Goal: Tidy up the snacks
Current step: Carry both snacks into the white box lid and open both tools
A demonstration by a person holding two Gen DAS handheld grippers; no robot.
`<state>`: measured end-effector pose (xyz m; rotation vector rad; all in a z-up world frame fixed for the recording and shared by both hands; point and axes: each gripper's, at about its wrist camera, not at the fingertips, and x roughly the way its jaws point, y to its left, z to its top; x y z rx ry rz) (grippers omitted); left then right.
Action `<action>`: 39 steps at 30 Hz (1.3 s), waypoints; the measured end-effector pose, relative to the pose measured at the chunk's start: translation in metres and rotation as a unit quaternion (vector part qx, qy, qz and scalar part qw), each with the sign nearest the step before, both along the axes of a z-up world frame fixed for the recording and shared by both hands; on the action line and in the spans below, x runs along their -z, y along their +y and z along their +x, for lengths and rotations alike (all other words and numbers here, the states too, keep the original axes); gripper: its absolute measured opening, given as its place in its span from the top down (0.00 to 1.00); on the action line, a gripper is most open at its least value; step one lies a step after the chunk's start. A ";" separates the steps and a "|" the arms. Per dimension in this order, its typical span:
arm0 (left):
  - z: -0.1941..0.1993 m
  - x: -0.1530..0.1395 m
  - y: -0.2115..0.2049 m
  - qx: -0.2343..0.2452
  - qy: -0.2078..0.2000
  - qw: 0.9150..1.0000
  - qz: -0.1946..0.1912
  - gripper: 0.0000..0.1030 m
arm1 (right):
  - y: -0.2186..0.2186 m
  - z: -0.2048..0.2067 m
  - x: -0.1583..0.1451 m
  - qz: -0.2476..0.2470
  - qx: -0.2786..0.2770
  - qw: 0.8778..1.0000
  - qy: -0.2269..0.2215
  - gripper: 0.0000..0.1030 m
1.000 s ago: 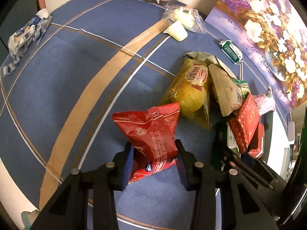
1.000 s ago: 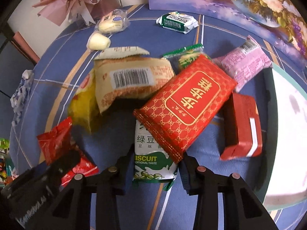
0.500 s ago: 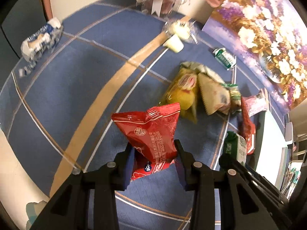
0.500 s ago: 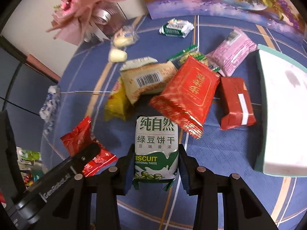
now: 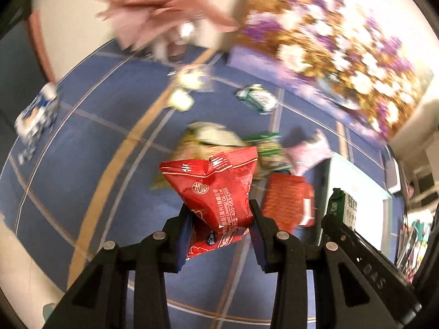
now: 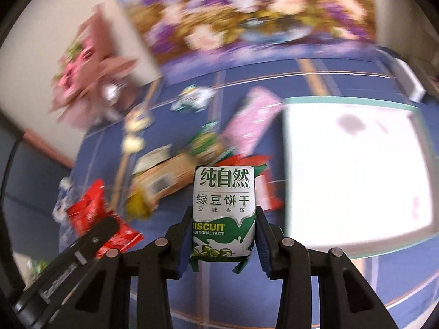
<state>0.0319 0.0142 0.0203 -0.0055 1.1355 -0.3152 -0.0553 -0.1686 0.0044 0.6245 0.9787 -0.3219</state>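
Observation:
My left gripper (image 5: 219, 220) is shut on a red snack packet (image 5: 212, 189), held above the blue tablecloth (image 5: 82, 148). A green and white biscuit pack (image 6: 222, 211) sits upright in my right gripper (image 6: 222, 227), which is shut on it. The biscuit pack (image 5: 341, 209) and right gripper show at the right edge of the left wrist view. The red packet (image 6: 93, 213) and the left gripper's arm show at lower left of the right wrist view. A pile of snacks (image 6: 170, 175) lies below on the cloth, blurred.
A white tray with a teal rim (image 6: 354, 170) lies to the right of the pile. A pink packet (image 6: 252, 120), a small green packet (image 5: 256, 100) and pale sweets (image 5: 186, 81) lie farther back. A flower painting (image 6: 247, 13) and pink bouquet (image 5: 170, 2) stand behind.
Both grippers have risen with their packets, and the table has dropped away. The biscuit pack has come out from under the red patterned packet. The right view has swung toward the white tray.

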 end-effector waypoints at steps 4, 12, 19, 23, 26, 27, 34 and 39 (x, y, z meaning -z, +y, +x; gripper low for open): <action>-0.005 0.000 -0.039 0.038 0.003 0.999 0.002 0.61 | -0.045 -0.020 0.002 -0.009 0.059 0.998 0.012 0.59; -0.021 0.008 -0.112 0.110 0.011 0.994 -0.011 0.60 | -0.114 -0.059 0.021 -0.005 0.156 0.987 0.047 0.59; -0.041 0.026 -0.176 0.183 0.026 0.983 -0.002 0.60 | -0.171 -0.105 0.043 -0.008 0.240 0.966 0.093 0.59; -0.056 0.038 -0.209 0.222 0.032 0.975 0.003 0.60 | -0.192 -0.124 0.054 -0.007 0.271 0.956 0.110 0.59; -0.066 0.044 -0.225 0.244 0.030 0.969 0.008 0.60 | -0.203 -0.136 0.060 0.002 0.286 0.951 0.115 0.59; -0.069 0.046 -0.230 0.251 0.031 0.967 0.009 0.60 | -0.205 -0.136 0.061 0.003 0.288 0.951 0.115 0.59; -0.077 0.055 -0.240 0.264 0.035 0.964 0.017 0.35 | -0.207 -0.142 0.062 0.011 0.293 0.949 0.113 0.58; -0.071 0.043 -0.226 0.246 0.022 0.969 0.001 0.20 | -0.204 -0.135 0.056 0.003 0.282 0.953 0.108 0.58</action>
